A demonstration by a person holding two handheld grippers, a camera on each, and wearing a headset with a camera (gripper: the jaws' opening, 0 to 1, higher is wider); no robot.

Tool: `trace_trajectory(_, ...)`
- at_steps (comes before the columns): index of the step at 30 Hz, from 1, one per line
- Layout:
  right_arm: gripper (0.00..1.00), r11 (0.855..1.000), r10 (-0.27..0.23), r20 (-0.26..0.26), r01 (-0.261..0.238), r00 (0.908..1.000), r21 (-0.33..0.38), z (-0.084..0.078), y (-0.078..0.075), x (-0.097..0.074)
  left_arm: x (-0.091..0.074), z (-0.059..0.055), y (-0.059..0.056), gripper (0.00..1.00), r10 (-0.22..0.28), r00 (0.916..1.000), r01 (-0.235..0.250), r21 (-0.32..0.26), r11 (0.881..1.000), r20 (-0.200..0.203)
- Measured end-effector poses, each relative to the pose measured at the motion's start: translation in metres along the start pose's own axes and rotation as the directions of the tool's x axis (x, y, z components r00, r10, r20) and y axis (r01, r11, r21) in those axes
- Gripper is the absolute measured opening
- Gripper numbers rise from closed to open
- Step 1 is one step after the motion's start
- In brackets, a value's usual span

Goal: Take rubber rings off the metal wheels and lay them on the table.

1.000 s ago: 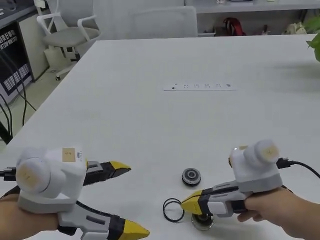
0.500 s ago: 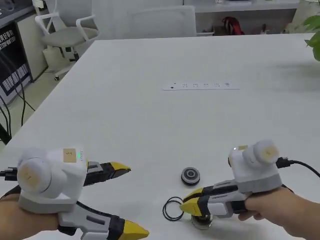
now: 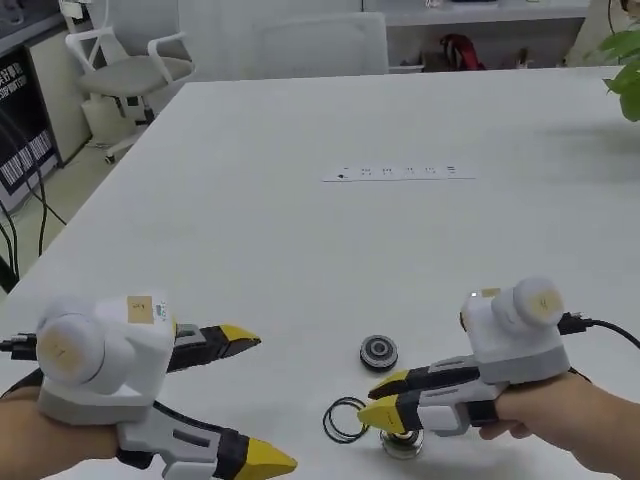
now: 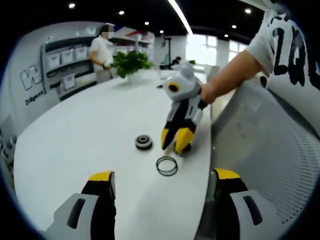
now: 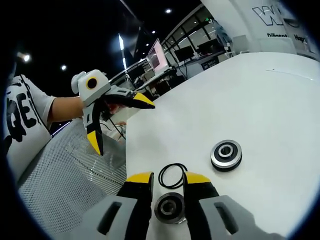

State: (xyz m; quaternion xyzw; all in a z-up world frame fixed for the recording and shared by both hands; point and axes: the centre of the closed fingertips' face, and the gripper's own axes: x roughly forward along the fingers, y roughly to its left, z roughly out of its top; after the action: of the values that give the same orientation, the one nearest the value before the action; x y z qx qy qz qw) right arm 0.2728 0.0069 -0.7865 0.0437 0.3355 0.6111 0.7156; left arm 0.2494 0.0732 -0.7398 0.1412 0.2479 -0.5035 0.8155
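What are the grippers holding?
The right gripper pinches a wheel by its rim, one jaw on each side. The left gripper holds nothing.

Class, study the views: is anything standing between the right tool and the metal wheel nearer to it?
Nothing visible does. The nearer metal wheel already sits between the jaws of the right tool. The loose rubber rings lie on the table just beyond its tips, and the other wheel lies off to one side.

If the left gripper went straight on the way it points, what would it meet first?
Probably the black rubber rings on the table, then the right gripper just beyond; height is unclear.
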Motion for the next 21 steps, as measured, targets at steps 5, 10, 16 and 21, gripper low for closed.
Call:
trace_trajectory(5,0.22,1.0,-0.025,0.024,0.025,0.9994,-0.005,0.004,-0.006,-0.005,0.001,0.0,0.003,0.8,0.001,1.0,-0.001,-0.002,1.0,0.0)
trace_trajectory(10,0.22,0.999,-0.04,0.039,0.04,0.9984,-0.001,0.004,-0.01,-0.011,0.002,0.002,0.008,0.78,0.007,1.0,-0.007,-0.006,1.0,0.006)
trace_trajectory(16,0.21,0.997,-0.072,0.056,0.072,0.9958,-0.006,0.008,-0.018,-0.019,0.006,0.005,0.015,0.75,0.014,0.9998,-0.013,-0.013,1.0,0.011)
trace_trajectory(21,0.22,0.994,-0.102,0.074,0.104,0.9921,-0.027,0.013,-0.025,-0.024,0.009,0.008,0.021,0.72,0.016,0.9998,-0.016,-0.02,1.0,0.015)
